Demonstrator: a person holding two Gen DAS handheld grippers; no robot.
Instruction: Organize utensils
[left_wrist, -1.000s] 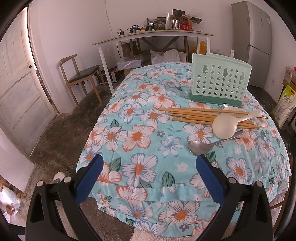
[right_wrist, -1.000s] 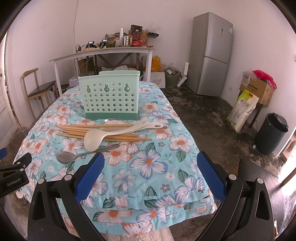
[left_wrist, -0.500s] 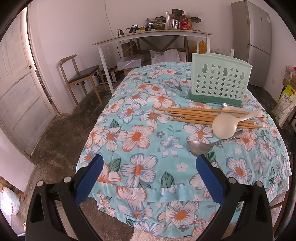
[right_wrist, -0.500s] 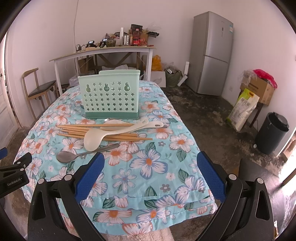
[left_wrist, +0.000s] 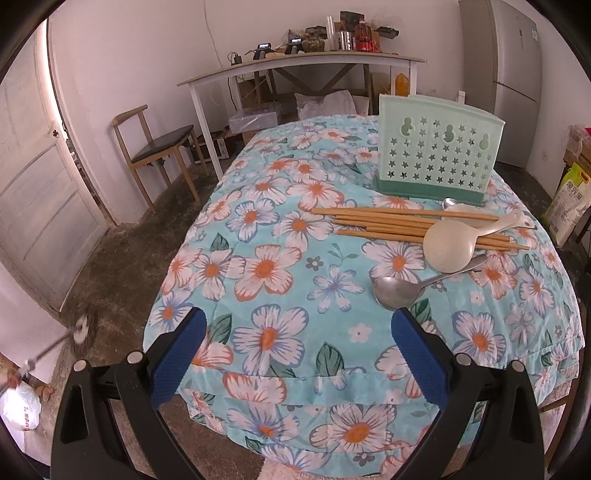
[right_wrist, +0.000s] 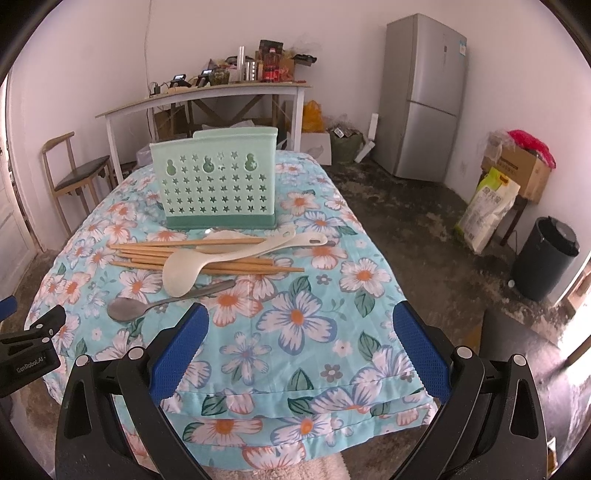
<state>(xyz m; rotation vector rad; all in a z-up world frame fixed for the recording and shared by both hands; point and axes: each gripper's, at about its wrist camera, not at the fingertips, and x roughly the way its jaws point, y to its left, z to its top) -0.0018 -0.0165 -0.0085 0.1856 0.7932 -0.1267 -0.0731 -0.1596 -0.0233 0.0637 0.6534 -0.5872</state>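
A mint-green perforated utensil holder (left_wrist: 437, 160) (right_wrist: 218, 184) stands upright on the floral tablecloth (left_wrist: 258, 266) (right_wrist: 295, 317). In front of it lie several wooden chopsticks (left_wrist: 373, 225) (right_wrist: 147, 253), a white rice paddle (left_wrist: 448, 249) (right_wrist: 181, 273) across them, a second white spoon (right_wrist: 288, 236) and a metal spoon (left_wrist: 397, 291) (right_wrist: 127, 308). My left gripper (left_wrist: 297, 345) is open and empty over the table's near edge, left of the utensils. My right gripper (right_wrist: 299, 345) is open and empty, near the front edge, below the utensils.
A wooden chair (left_wrist: 159, 151) stands left of the table. A white side table (left_wrist: 303, 64) with clutter is behind. A grey fridge (right_wrist: 424, 99), a black bin (right_wrist: 545, 258), sacks and a box (right_wrist: 517, 170) stand to the right. A door (left_wrist: 33, 177) is at far left.
Both grippers have held almost still. The utensils and holder have not moved.
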